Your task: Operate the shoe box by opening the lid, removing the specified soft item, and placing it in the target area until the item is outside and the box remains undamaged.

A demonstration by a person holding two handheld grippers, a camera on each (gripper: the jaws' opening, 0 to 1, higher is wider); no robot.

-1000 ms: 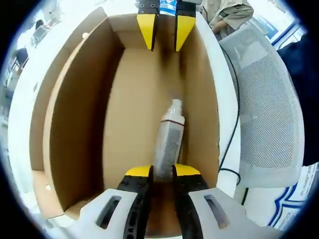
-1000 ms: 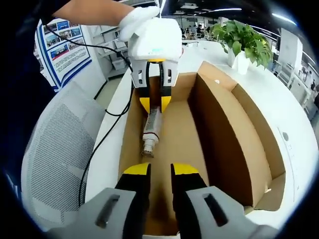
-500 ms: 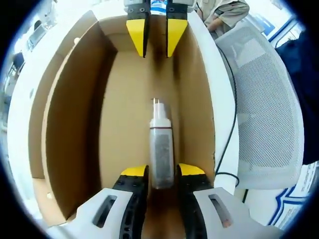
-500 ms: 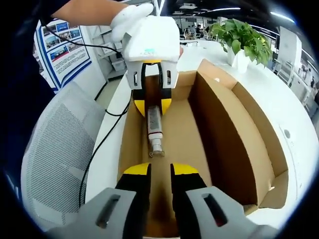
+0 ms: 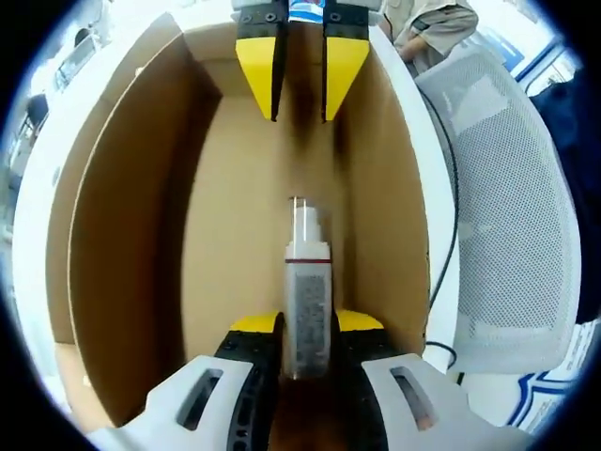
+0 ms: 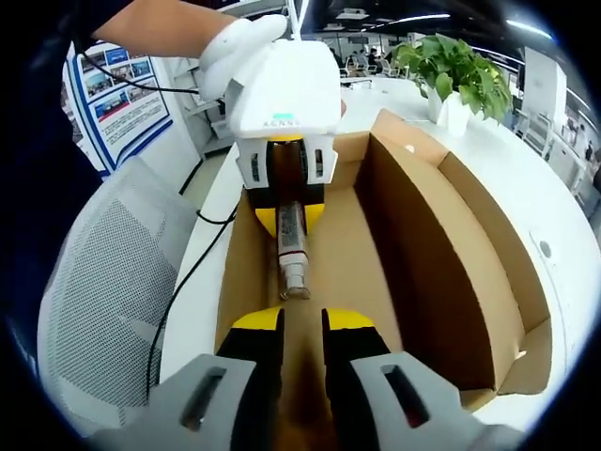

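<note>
Lifted higher, tube (image 5: 308,291) sits clamped between left gripper (image 5: 307,329) jaws.

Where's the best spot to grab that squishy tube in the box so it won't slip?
Probably the flat, wide body of the tube, near its sealed end, coming from above the open box. The capped end is narrow and round. The left gripper already pinches the body that way, jaws on its two flat sides.

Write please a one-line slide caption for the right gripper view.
Left gripper holds a tube above the open cardboard box while the right gripper waits nearby.
</note>
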